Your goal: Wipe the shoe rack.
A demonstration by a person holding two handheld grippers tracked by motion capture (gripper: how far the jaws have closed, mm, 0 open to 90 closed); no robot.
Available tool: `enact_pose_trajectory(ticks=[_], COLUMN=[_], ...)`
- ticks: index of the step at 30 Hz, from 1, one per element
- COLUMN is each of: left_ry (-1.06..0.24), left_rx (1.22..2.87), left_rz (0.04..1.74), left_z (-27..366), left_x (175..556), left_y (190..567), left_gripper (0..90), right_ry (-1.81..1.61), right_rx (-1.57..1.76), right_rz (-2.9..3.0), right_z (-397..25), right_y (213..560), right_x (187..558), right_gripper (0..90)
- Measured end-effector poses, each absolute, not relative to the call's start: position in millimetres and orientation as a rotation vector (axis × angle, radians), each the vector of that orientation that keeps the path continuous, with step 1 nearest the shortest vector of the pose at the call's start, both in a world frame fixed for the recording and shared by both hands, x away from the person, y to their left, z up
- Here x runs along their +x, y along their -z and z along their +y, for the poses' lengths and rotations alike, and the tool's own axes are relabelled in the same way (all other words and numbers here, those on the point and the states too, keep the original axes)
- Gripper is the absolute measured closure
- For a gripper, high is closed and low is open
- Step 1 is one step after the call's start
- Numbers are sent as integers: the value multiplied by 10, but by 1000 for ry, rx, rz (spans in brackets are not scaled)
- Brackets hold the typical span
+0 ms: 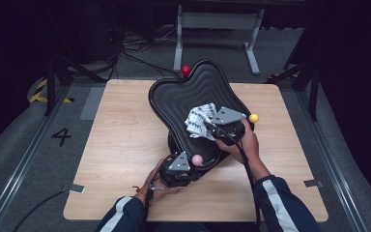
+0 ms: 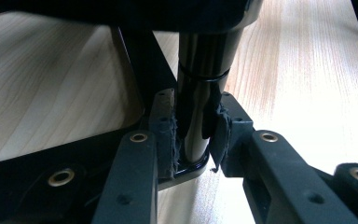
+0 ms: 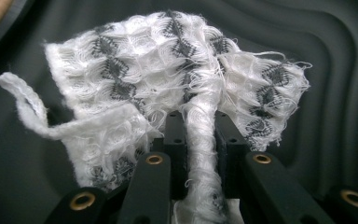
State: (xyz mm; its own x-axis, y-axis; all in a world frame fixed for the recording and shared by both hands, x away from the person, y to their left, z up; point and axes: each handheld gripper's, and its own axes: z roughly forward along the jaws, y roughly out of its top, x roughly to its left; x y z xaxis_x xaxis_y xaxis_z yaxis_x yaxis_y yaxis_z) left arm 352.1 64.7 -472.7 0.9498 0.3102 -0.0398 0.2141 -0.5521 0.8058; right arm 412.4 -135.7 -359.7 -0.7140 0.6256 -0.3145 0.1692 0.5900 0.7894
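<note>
My left gripper (image 2: 193,135) clamps the glossy black post (image 2: 196,93) under the tilted tray (image 1: 183,99) near the tabletop's (image 1: 121,145) front edge, while my right gripper (image 3: 200,140), closed on the white cloth (image 3: 168,70), wipes the tray's ribbed lower right part, most ribs left.
</note>
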Motion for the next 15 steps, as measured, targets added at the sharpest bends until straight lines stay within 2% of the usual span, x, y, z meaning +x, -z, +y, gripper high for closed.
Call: enact_pose_trajectory(ticks=[10,15], left_ry=[-137,-135], left_rx=[2180,2167], left_rz=[372,380], left_z=[655,680], left_x=[3506,3516], left_y=[4738,4742], left_gripper=[725,725], right_ry=[-1069,-1040], right_rx=[418,396], right_rz=[2277,2266], right_z=[-914,-877], right_y=[3585,3573], right_x=[3860,3891], right_gripper=[784,783])
